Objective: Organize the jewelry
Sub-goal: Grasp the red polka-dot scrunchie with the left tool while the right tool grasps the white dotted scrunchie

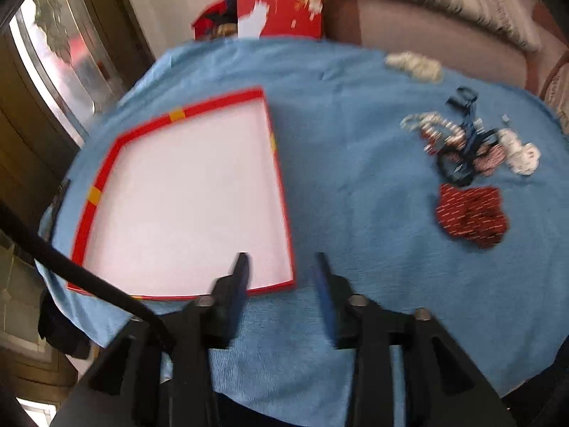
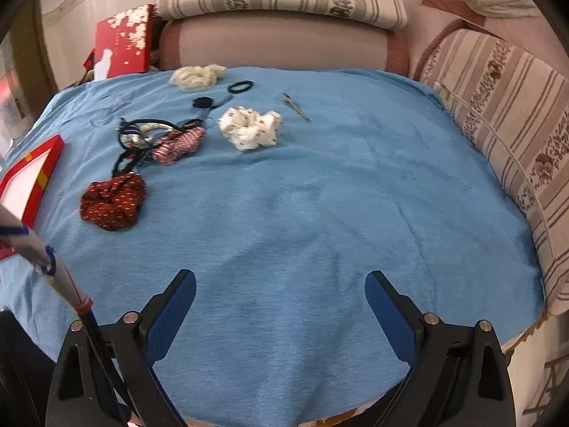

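Observation:
A shallow red-rimmed box point(image 1: 82, 219) with a white floor lies on the blue cloth at the left; its corner shows in the right wrist view point(image 2: 53, 156). My left gripper point(image 1: 282, 270) is open and empty, over the box's near right corner. A dark red scrunchie point(image 1: 471, 215) point(image 2: 112, 201), a tangle of hair ties and bands point(image 1: 458, 146) point(image 2: 160, 138), a white scrunchie point(image 2: 250, 128) and a cream scrunchie point(image 2: 197, 74) lie on the cloth. My right gripper point(image 2: 281, 284) is open and empty, near the table's front, well short of them.
A black hair tie point(image 2: 241, 86) and a thin metal clip point(image 2: 296, 106) lie further back. A red gift box point(image 2: 122, 44) stands behind the table. Striped sofa cushions point(image 2: 505, 114) border the back and right. Blue cloth point(image 2: 338, 195) covers the round table.

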{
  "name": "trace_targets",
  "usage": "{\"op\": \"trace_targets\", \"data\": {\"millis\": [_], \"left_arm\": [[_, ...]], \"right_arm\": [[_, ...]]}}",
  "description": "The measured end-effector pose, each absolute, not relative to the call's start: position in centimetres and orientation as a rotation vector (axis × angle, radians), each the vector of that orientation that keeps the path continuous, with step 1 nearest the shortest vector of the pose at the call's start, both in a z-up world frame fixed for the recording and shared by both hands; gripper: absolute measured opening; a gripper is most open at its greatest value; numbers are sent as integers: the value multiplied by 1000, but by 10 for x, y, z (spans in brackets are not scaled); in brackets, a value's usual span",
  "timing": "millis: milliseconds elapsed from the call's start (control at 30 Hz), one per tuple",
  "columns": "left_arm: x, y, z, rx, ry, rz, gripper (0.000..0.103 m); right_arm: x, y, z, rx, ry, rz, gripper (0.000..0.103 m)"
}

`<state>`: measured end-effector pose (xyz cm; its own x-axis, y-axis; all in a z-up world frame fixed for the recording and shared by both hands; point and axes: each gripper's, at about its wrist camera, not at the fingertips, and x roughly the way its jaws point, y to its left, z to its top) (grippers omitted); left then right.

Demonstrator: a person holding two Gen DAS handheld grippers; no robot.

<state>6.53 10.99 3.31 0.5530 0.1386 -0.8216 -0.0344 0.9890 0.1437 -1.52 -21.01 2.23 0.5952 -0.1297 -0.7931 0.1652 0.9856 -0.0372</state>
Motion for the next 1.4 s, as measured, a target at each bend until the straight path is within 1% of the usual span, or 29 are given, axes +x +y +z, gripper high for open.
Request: {"op": "trace_targets", "data": {"millis": [33, 67, 167, 300, 433, 567, 600, 633, 767, 833, 900, 1000, 1167, 1300, 1400], "left_arm": [[59, 104, 41, 115, 952, 96, 56], [54, 98, 48, 113, 929, 90, 61], [46, 80, 61, 104, 904, 70, 66], [48, 58, 70, 75, 910, 26, 67], [45, 28, 71, 100, 915, -22, 74], [45, 9, 68, 93, 950, -83, 75], [45, 4, 67, 90, 962, -98, 75], [46, -2, 65, 89, 976, -113, 75], [50, -21, 61, 109, 999, -147, 75], [51, -27, 59, 119, 1003, -157, 75], [52, -31, 58, 121, 1009, -162, 75], [56, -34, 52, 119, 1030, -172, 75], [64, -37, 39, 117, 1069, -179, 75], [70, -36, 32, 132, 1075, -179, 75], [75, -32, 27, 137, 1078, -176, 75]], "right_arm": [[-15, -209, 24, 41, 916, -159, 98], [-15, -208, 27, 39, 911, -145, 98], [-10, -207, 35, 25, 911, -114, 98], [0, -212, 51, 23, 908, -80, 98], [6, -220, 78, 30, 835, -79, 98], [-7, -231, 110, 94, 607, -113, 98], [-8, -234, 110, 131, 597, -98, 98], [-6, -237, 107, 172, 610, -81, 98], [10, -251, 65, 379, 778, -7, 98], [13, -252, 49, 398, 849, 2, 96], [12, -250, 40, 342, 867, -39, 91], [10, -253, 35, 284, 871, -84, 88], [16, -265, 23, 298, 920, -95, 88], [20, -270, 11, 349, 967, -52, 83], [20, -267, 11, 355, 948, -52, 82]]}}
